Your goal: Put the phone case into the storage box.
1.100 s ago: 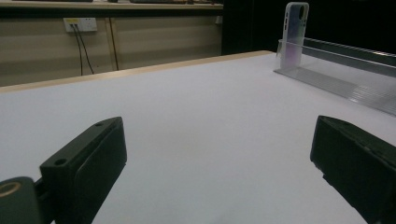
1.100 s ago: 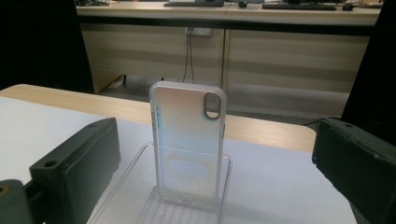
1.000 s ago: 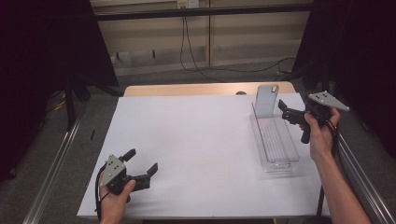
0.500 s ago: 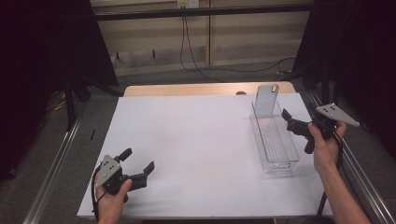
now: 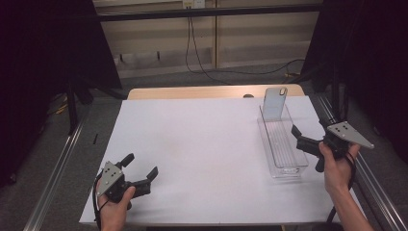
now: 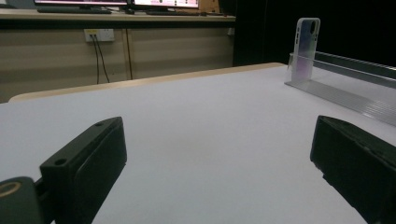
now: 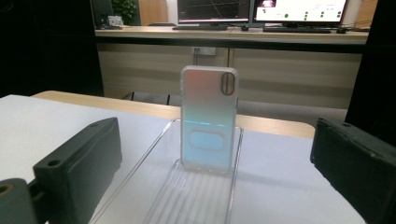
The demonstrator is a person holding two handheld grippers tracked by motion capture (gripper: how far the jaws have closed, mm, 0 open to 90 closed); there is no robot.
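a white table (image 5: 202, 139) carries a clear tray (image 5: 281, 149) near its right edge.

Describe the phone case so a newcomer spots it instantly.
On the white table, find the clear plastic tray along its right side. The phone case stands upright at the tray's far end: translucent, iridescent, with a camera cutout at its top corner.

Phone case (image 7: 208, 121) upright at far end of clear tray (image 7: 196, 200), framed by wide-apart tongs (image 7: 210, 186)
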